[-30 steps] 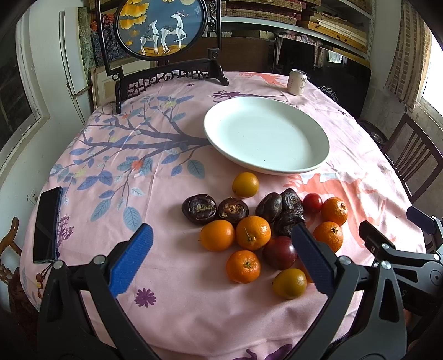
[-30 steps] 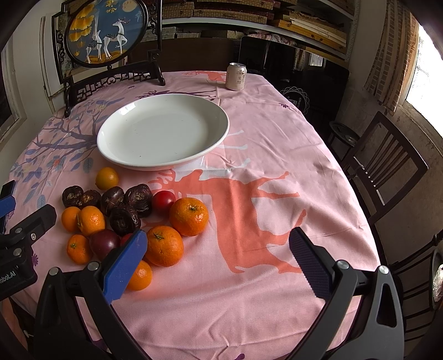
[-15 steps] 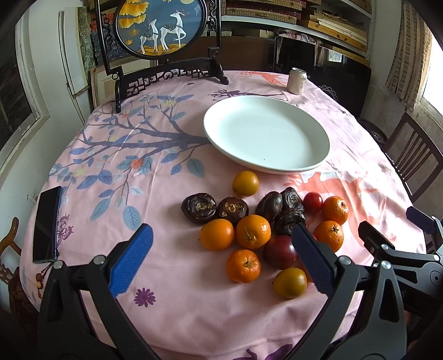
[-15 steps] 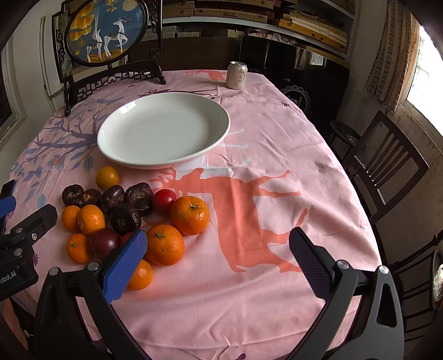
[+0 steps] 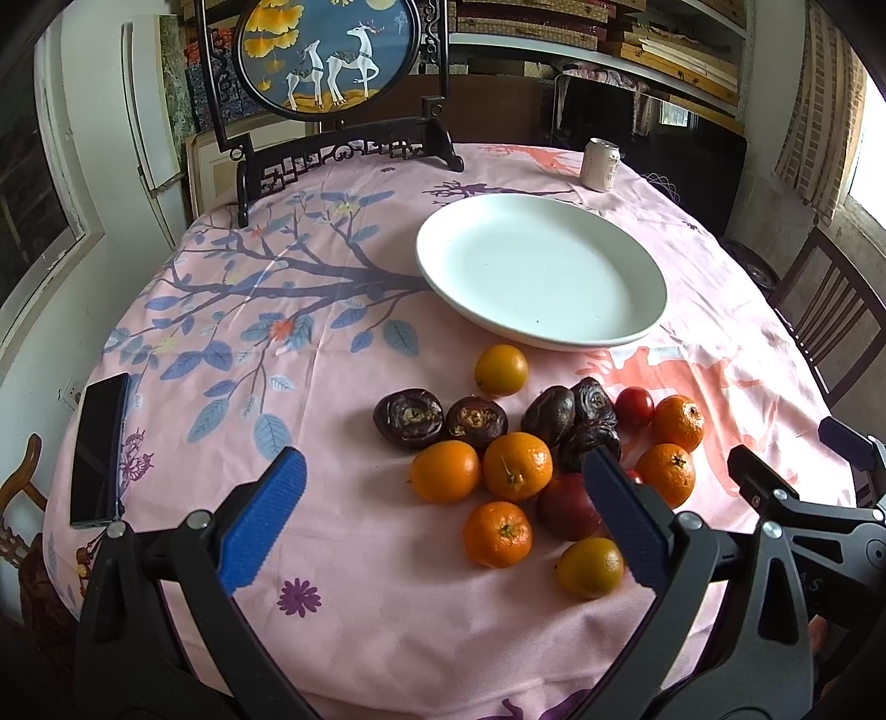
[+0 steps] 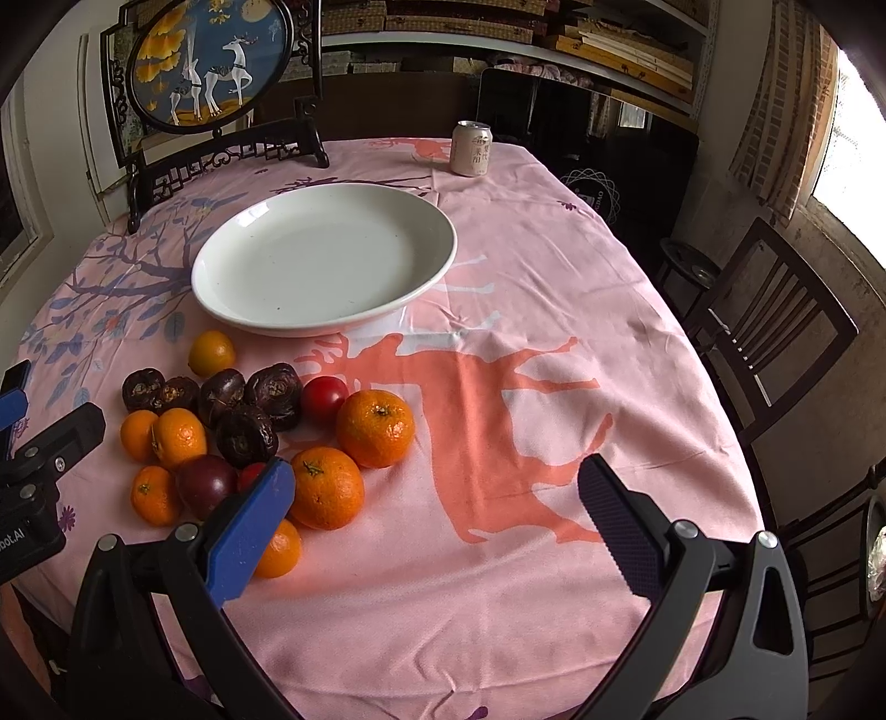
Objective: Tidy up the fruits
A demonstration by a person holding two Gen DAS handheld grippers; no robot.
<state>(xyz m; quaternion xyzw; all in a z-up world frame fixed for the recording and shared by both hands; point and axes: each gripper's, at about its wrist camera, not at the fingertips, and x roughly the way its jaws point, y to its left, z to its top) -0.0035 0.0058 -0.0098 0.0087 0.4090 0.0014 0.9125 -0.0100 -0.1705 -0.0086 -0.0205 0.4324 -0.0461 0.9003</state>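
Observation:
A pile of fruit lies on the pink tablecloth: several oranges (image 5: 517,466) (image 6: 375,427), several dark wrinkled passion fruits (image 5: 408,416) (image 6: 246,435), a red tomato (image 5: 634,406) (image 6: 324,392) and a dark plum (image 5: 566,499) (image 6: 206,486). A large empty white plate (image 5: 540,269) (image 6: 324,258) stands behind the pile. My left gripper (image 5: 443,520) is open and empty, held above the near side of the pile. My right gripper (image 6: 437,526) is open and empty, to the right of the pile; it also shows in the left wrist view (image 5: 803,498).
A drink can (image 5: 601,164) (image 6: 471,148) stands at the far side of the table. A round deer-picture screen on a black stand (image 5: 332,52) (image 6: 213,63) is at the back left. A black phone (image 5: 99,448) lies at the left edge. A wooden chair (image 6: 769,327) stands to the right.
Both grippers stay open and nearly still; the view has shifted only slightly. No fruit has moved.

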